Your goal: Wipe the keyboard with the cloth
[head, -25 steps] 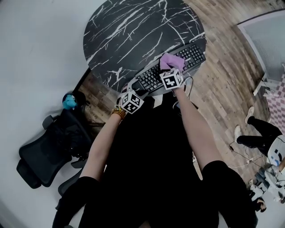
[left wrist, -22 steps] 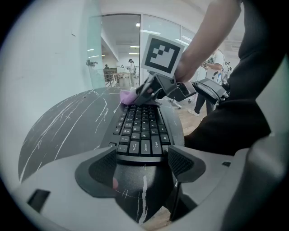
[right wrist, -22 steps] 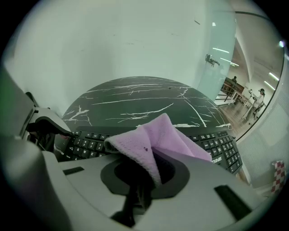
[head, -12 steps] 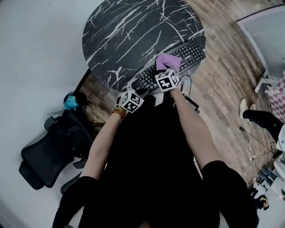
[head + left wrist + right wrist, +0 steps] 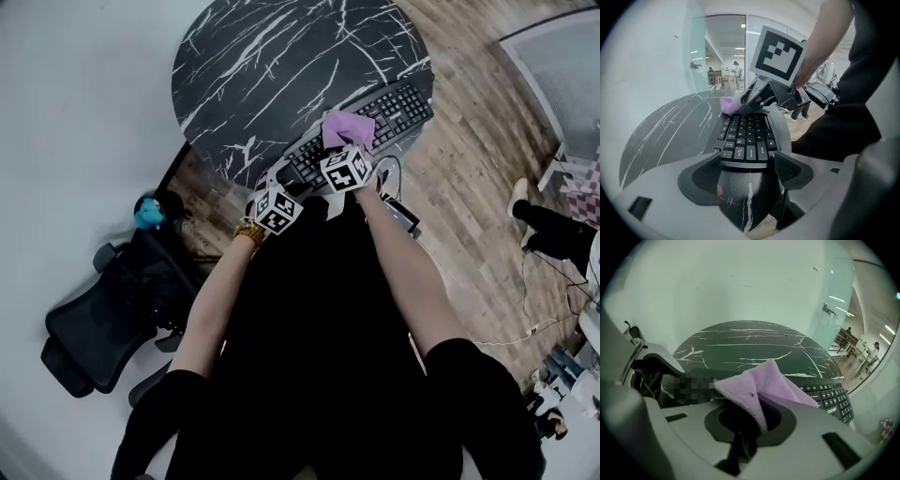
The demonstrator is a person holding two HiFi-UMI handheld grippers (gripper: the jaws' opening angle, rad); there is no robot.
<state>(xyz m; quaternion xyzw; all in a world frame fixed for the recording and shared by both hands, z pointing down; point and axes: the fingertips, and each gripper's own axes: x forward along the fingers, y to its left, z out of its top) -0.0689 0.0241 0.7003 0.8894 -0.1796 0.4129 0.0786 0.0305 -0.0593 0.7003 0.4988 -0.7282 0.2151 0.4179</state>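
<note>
A black keyboard point(image 5: 398, 103) lies along the near right edge of a round black marble table point(image 5: 272, 66). My right gripper point(image 5: 342, 142) is shut on a purple cloth point(image 5: 347, 127) that rests on the keys near the keyboard's middle. In the right gripper view the cloth point(image 5: 764, 385) bunches up between the jaws of my right gripper point(image 5: 750, 416), with keys point(image 5: 832, 397) showing beyond it. My left gripper point(image 5: 281, 180) is at the keyboard's left end. In its own view the left gripper point(image 5: 747, 161) is open, with the end of the keyboard point(image 5: 747, 136) just ahead of its fingertips and the cloth point(image 5: 727, 103) farther along.
A black office chair point(image 5: 103, 309) and a blue object point(image 5: 145, 214) stand on the left. Wooden floor point(image 5: 469, 178) lies to the right, with cables point(image 5: 403, 211) and a person's legs point(image 5: 553, 234) at the far right. The table's far half point(image 5: 750, 343) is bare marble.
My right gripper has slid the cloth a little to the left along the keyboard, toward the left gripper. The left gripper has stayed at the keyboard's left end.
</note>
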